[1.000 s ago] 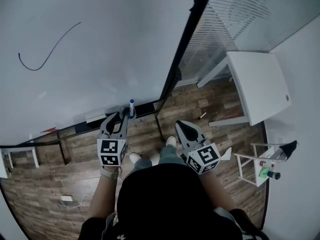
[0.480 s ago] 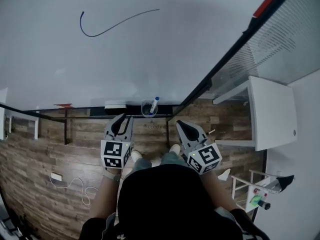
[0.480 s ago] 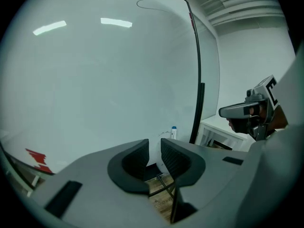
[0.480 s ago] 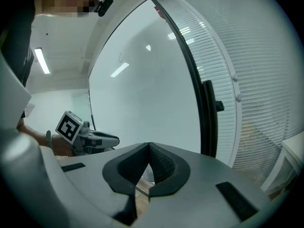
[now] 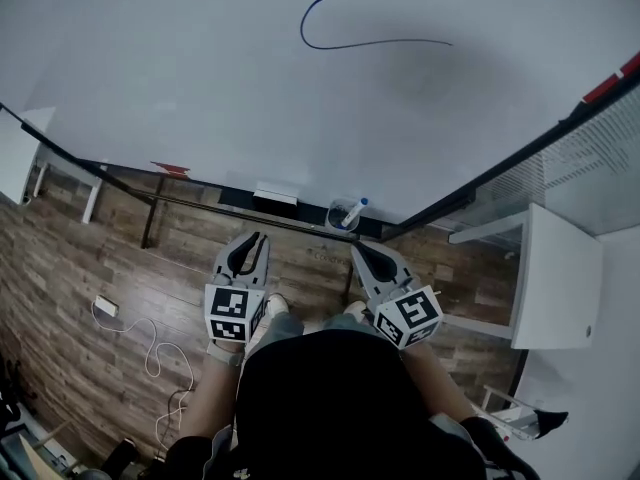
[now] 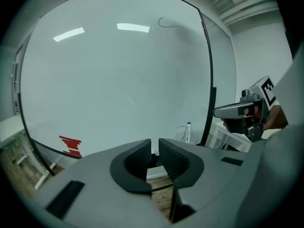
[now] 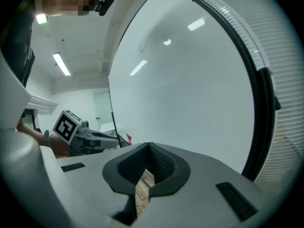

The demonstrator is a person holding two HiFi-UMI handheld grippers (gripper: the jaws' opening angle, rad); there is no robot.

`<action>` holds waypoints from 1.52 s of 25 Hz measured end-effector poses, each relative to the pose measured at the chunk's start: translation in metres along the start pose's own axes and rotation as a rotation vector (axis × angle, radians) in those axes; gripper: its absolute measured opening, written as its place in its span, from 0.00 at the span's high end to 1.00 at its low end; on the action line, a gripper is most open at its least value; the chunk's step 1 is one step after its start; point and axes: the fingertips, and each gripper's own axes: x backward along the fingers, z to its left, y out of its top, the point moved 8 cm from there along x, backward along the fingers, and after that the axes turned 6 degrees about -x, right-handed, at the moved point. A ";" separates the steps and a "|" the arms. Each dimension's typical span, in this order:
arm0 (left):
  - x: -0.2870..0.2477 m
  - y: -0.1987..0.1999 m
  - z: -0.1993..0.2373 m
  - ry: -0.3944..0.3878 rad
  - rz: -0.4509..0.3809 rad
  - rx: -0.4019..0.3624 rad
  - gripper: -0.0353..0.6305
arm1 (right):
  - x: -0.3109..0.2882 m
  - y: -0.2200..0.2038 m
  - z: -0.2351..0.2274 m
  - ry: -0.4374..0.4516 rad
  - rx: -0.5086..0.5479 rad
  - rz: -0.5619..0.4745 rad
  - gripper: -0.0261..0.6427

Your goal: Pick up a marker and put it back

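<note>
A blue-capped marker (image 5: 355, 210) stands in a clear cup (image 5: 341, 215) on the whiteboard's ledge, just beyond and between my two grippers. In the left gripper view the marker (image 6: 188, 131) shows to the right of the jaws. My left gripper (image 5: 251, 241) points at the ledge, its jaws a narrow gap apart with nothing between them. My right gripper (image 5: 361, 251) sits just right of the cup, its tips touching and empty. Neither gripper touches the marker.
A curved dark line (image 5: 370, 40) is drawn high on the whiteboard (image 5: 200, 78). A white eraser (image 5: 274, 195) lies on the ledge left of the cup. A white table (image 5: 555, 278) stands at right, and a cable (image 5: 150, 343) lies on the wood floor.
The head view has swung, so the whiteboard, the drawn line and the cup now sit further right. Both grippers keep their pose and are nearer the ledge.
</note>
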 end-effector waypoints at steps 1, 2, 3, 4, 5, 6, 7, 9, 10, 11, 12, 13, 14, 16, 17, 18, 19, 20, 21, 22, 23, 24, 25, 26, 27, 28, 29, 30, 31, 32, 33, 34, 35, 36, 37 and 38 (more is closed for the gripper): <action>0.005 -0.002 0.003 0.015 0.001 0.008 0.85 | -0.004 0.001 0.003 0.016 0.005 0.004 0.92; 0.010 -0.004 0.005 0.028 0.002 0.015 0.86 | -0.008 0.001 0.006 0.032 0.009 0.008 0.92; 0.014 -0.006 0.008 0.041 0.002 0.023 0.86 | -0.012 0.001 0.009 0.047 0.014 0.012 0.92; 0.018 -0.009 0.010 0.052 0.001 0.031 0.87 | -0.016 0.001 0.011 0.062 0.019 0.015 0.92; 0.022 -0.011 0.012 0.062 0.000 0.038 0.88 | -0.020 0.002 0.014 0.075 0.023 0.019 0.92; 0.026 -0.013 0.014 0.071 -0.001 0.045 0.88 | -0.023 0.002 0.017 0.088 0.027 0.023 0.92; 0.029 -0.015 0.015 0.078 -0.002 0.052 0.88 | -0.026 0.002 0.020 0.099 0.030 0.026 0.92; 0.036 -0.018 0.017 0.088 -0.004 0.064 0.89 | -0.031 0.003 0.025 0.119 0.037 0.032 0.92; 0.039 -0.019 0.017 0.089 -0.005 0.069 0.90 | -0.033 0.003 0.027 0.128 0.040 0.034 0.92; 0.041 -0.020 0.018 0.088 -0.005 0.073 0.90 | -0.035 0.003 0.029 0.135 0.042 0.036 0.92; 0.043 -0.021 0.018 0.085 -0.004 0.077 0.90 | -0.037 0.004 0.030 0.141 0.044 0.037 0.92; 0.044 -0.022 0.018 0.081 -0.004 0.081 0.91 | -0.038 0.004 0.031 0.147 0.044 0.039 0.92; 0.045 -0.023 0.017 0.076 -0.006 0.084 0.91 | -0.039 0.004 0.032 0.152 0.045 0.041 0.92; 0.047 -0.024 0.017 0.068 -0.011 0.090 0.91 | -0.041 0.004 0.034 0.161 0.047 0.046 0.92; 0.048 -0.024 0.017 0.064 -0.014 0.092 0.91 | -0.042 0.004 0.035 0.165 0.050 0.049 0.92; 0.048 -0.024 0.017 0.062 -0.016 0.095 0.91 | -0.042 0.003 0.035 0.168 0.052 0.052 0.92; 0.049 -0.024 0.017 0.059 -0.017 0.097 0.91 | -0.042 0.003 0.036 0.171 0.054 0.053 0.92; 0.048 -0.023 0.016 0.056 -0.019 0.099 0.92 | -0.042 0.003 0.036 0.172 0.058 0.054 0.92; 0.048 -0.023 0.016 0.053 -0.020 0.100 0.92 | -0.042 0.003 0.036 0.173 0.062 0.053 0.92; 0.047 -0.022 0.015 0.049 -0.020 0.101 0.92 | -0.042 0.003 0.037 0.174 0.068 0.052 0.92; 0.047 -0.022 0.015 0.047 -0.020 0.101 0.92 | -0.042 0.004 0.037 0.174 0.072 0.052 0.92; 0.046 -0.021 0.014 0.044 -0.019 0.100 0.92 | -0.041 0.004 0.037 0.173 0.075 0.052 0.92; 0.045 -0.021 0.014 0.042 -0.019 0.099 0.92 | -0.041 0.004 0.037 0.171 0.076 0.053 0.92; 0.045 -0.021 0.013 0.040 -0.018 0.098 0.92 | -0.041 0.004 0.037 0.169 0.075 0.053 0.92; 0.044 -0.021 0.013 0.038 -0.018 0.097 0.92 | -0.040 0.003 0.036 0.167 0.075 0.053 0.92; 0.044 -0.020 0.013 0.037 -0.017 0.095 0.92 | -0.040 0.003 0.035 0.164 0.074 0.054 0.92; 0.043 -0.020 0.013 0.036 -0.016 0.093 0.92 | -0.039 0.002 0.034 0.160 0.073 0.054 0.92; 0.043 -0.019 0.013 0.035 -0.016 0.091 0.92 | -0.039 0.002 0.033 0.157 0.072 0.054 0.92; 0.042 -0.019 0.013 0.034 -0.017 0.091 0.92 | -0.038 0.002 0.032 0.154 0.070 0.053 0.92; 0.042 -0.018 0.013 0.032 -0.018 0.090 0.92 | -0.038 0.002 0.032 0.152 0.069 0.053 0.92; 0.041 -0.017 0.013 0.031 -0.019 0.089 0.92 | -0.037 0.003 0.031 0.150 0.069 0.052 0.92; 0.041 -0.016 0.012 0.030 -0.020 0.088 0.92 | -0.037 0.003 0.031 0.149 0.069 0.052 0.92; 0.040 -0.016 0.012 0.029 -0.020 0.087 0.92 | -0.036 0.003 0.031 0.149 0.069 0.052 0.92; 0.040 -0.015 0.012 0.028 -0.020 0.087 0.92 | -0.036 0.003 0.030 0.148 0.069 0.051 0.92; 0.040 -0.015 0.011 0.027 -0.019 0.086 0.92 | -0.035 0.003 0.030 0.146 0.070 0.051 0.92; 0.040 -0.015 0.010 0.026 -0.019 0.086 0.92 | -0.035 0.003 0.029 0.145 0.070 0.050 0.92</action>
